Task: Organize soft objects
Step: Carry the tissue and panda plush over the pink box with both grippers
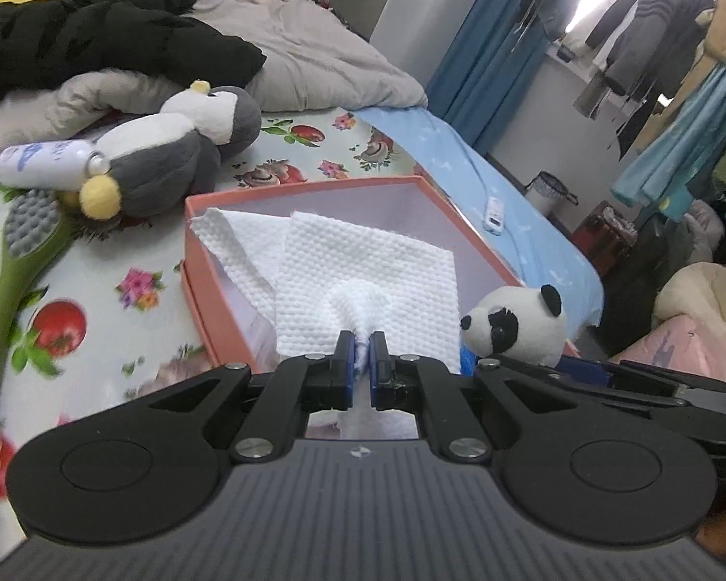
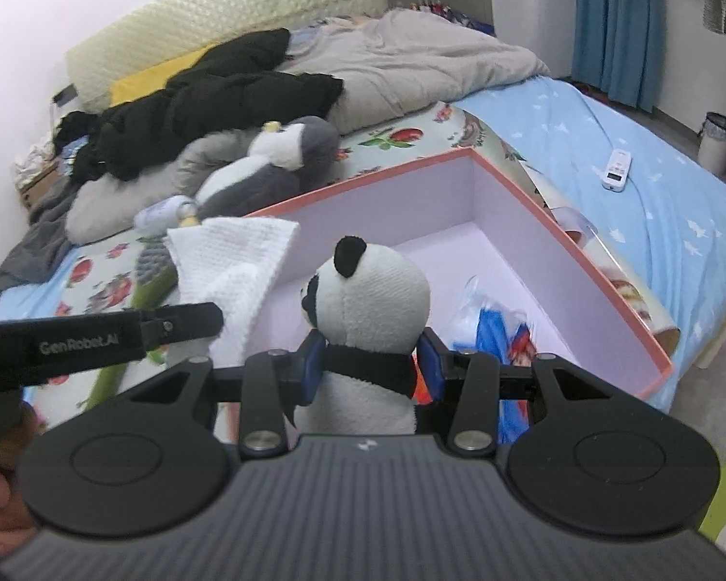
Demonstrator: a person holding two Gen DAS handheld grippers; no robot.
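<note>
Left claw (image 1: 361, 356) pinching cloth (image 1: 363, 285), right claw (image 2: 370, 363) gripping panda (image 2: 370, 300)

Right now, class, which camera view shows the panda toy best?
The right wrist view: the panda toy sits centred, gripped at its neck by the right gripper. The left wrist view catches only its head beside the box.

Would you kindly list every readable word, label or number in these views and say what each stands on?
"GenRobot.AI": on the black body of the left hand-held gripper, seen in the right wrist view.
White bottle: blue print, too blurred to read.
White remote: markings too small to read.
</note>
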